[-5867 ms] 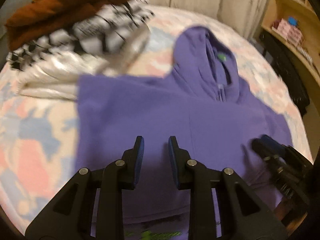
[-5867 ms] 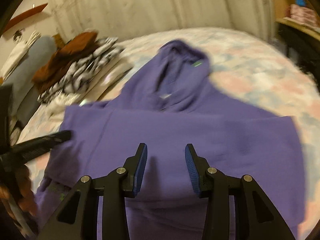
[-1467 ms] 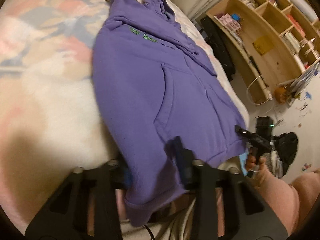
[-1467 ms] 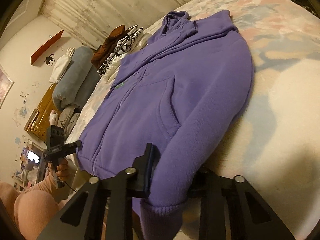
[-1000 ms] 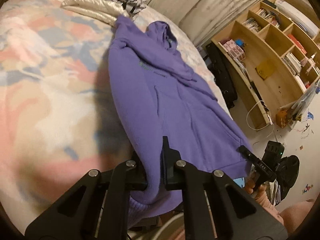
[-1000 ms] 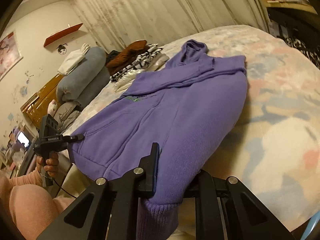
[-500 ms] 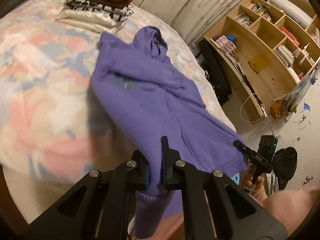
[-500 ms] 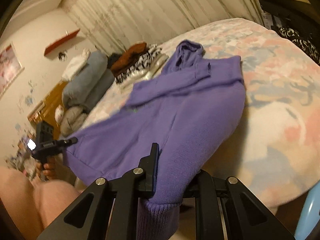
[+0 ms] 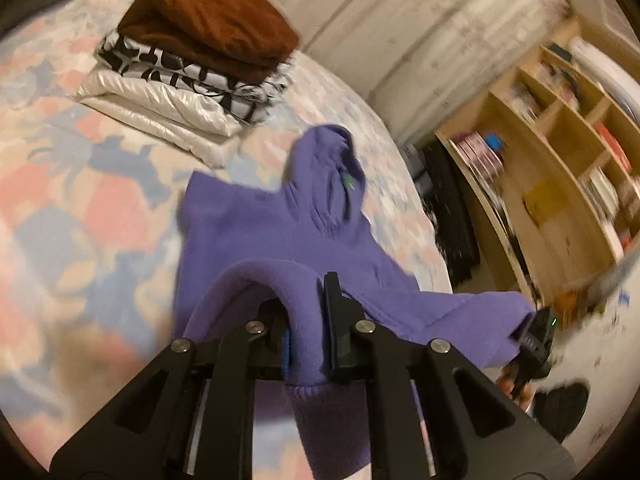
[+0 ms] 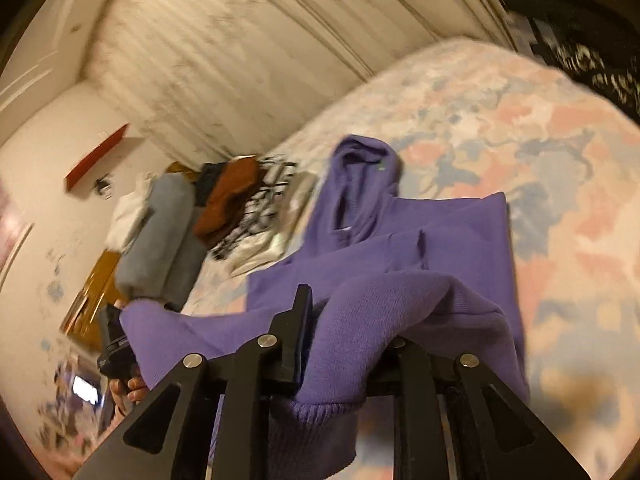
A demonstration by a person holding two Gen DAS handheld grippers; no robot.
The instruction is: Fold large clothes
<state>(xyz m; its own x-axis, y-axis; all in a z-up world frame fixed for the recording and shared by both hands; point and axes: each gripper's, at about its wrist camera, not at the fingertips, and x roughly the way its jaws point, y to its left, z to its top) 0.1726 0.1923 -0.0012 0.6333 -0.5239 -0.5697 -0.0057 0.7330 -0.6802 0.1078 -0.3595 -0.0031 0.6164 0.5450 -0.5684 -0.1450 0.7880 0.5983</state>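
Left gripper (image 9: 306, 324) clamps a hem corner of the purple fleece hoodie (image 9: 256, 232); hood end lies on the pastel floral bed (image 9: 60, 184), hem lifted. Right gripper (image 10: 340, 340) pinches the other corner.

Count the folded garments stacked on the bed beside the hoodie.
3, in one pile: a brown one on top, a black-and-white one in the middle, a cream one at the bottom. More may be hidden behind or inside.

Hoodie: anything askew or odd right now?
Nothing stands out. The hoodie has its hem lifted, one corner in the left tongs and one in the right tongs; the hood end lies flat on the bed.
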